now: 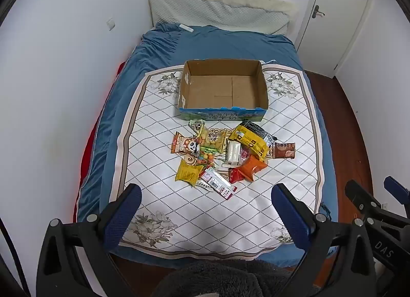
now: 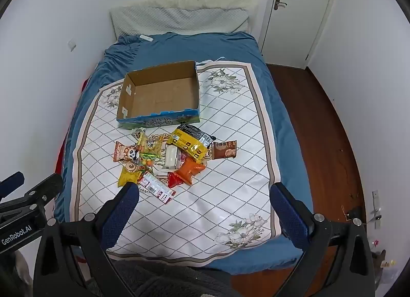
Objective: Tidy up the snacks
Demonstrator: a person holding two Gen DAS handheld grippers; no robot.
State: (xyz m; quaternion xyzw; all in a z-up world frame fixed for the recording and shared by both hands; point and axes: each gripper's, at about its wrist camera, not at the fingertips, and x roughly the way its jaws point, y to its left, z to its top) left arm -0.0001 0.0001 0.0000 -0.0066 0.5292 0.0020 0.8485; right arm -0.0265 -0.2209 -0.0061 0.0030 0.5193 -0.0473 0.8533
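A pile of several snack packets lies on a white patterned cloth on the bed, among them a panda packet, a long yellow pack, an orange bag and a brown packet. An empty open cardboard box stands just behind the pile. My left gripper is open and empty, held above the near part of the cloth. My right gripper is open and empty, also short of the pile; it shows at the right of the left wrist view.
The bed has a blue sheet, with a pillow at the head and white walls on the left. A wooden floor and a closed door lie to the right. Grey fleece clothing fills the bottom edge.
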